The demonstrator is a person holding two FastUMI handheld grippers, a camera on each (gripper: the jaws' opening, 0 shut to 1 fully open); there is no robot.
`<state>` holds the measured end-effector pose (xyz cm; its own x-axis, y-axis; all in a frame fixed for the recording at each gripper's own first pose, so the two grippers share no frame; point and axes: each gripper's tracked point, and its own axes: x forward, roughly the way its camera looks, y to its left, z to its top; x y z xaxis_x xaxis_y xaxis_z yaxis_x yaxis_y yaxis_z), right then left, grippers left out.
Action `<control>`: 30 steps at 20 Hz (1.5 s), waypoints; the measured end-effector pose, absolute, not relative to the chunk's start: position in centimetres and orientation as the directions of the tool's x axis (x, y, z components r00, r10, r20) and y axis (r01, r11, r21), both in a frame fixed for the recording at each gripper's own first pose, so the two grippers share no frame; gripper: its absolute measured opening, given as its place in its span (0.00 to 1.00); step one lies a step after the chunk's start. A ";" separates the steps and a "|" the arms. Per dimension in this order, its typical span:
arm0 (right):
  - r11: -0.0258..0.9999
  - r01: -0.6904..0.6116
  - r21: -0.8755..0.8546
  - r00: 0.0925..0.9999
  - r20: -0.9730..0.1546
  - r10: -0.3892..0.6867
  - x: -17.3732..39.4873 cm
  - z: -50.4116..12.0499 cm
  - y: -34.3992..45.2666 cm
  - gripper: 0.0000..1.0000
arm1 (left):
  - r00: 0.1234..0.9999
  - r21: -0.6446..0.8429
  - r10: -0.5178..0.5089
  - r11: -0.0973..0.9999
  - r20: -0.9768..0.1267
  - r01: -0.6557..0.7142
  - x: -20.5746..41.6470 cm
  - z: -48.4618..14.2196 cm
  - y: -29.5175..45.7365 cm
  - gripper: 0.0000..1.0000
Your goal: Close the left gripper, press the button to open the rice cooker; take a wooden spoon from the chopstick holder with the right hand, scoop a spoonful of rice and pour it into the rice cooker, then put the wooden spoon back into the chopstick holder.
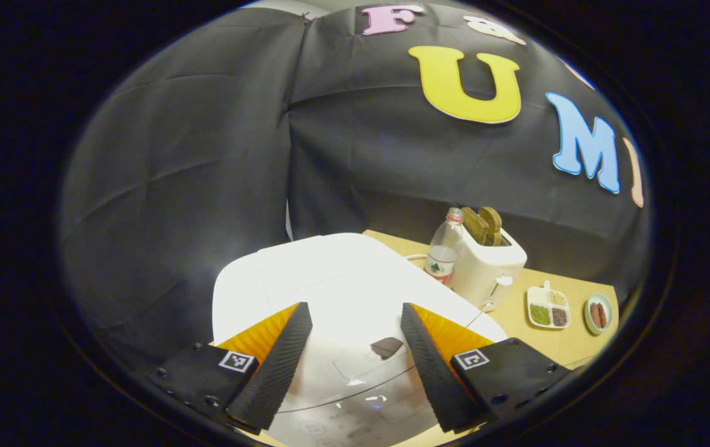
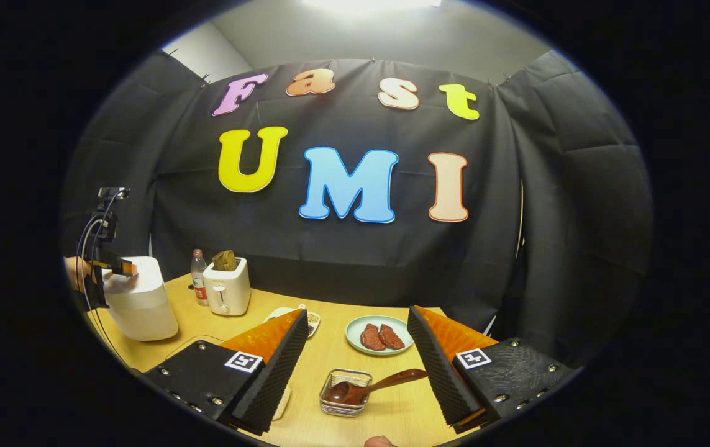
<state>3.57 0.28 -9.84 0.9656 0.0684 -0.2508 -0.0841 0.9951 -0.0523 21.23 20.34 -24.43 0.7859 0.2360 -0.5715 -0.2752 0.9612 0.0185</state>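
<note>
left gripper (image 1: 355, 323) hovers over the closed white rice cooker (image 1: 330, 279), fingers spread wide apart with nothing between them; a small dark patch on the lid's front slope, between the fingertips, is probably the release button (image 1: 387, 346), though glare leaves this uncertain. the task asks for closed fingers before pressing, which is not yet the case. in the right gripper view the same cooker (image 2: 140, 304) stands at the table's far left, with the other gripper and a hand above it.

right gripper (image 2: 355, 335) is likewise spread and empty, held over the yellow table (image 2: 392, 416). the wooden spoon (image 2: 370, 388) lies tilted in a small wire holder (image 2: 345, 392) just below and between the fingers, bowl down in the holder, handle rising toward the right. judged stiff, light and smooth, perhaps slick if lacquered; the free handle end is the sensible place to grip, across its narrow width.

hard to make out: the rice supply; a divided dish (image 1: 548, 307) holds grains near a toaster (image 1: 485, 267), bottle (image 1: 443, 254) and a plate (image 2: 379, 335) of reddish pieces. the cooker's front panel is cut off at the lower edge.
</note>
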 end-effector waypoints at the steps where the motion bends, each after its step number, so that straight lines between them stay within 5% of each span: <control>1: 0.995 -0.094 -0.040 0.967 -0.243 0.082 3.6 -9.5 0.9 0.97 | 0.805 0.008 0.219 0.966 -0.551 -0.257 21.4 -24.0 20.4 1.00; 14: 0.963 -0.269 0.014 0.961 -0.068 0.269 3.1 -2.5 9.7 0.97 | 0.997 0.006 0.045 0.999 -0.057 -0.044 10.2 -1.0 12.8 0.98; 23: 0.946 -0.322 0.034 0.944 -0.070 0.324 -0.4 -4.3 13.2 0.97 | 0.999 -0.058 -0.020 0.998 -0.032 0.018 1.0 0.2 8.1 0.96; 30: 0.945 -0.326 0.036 0.945 -0.033 0.327 0.3 -2.7 13.2 0.97 | 0.998 -0.084 0.053 0.995 -0.027 -0.056 -0.1 1.0 10.6 0.99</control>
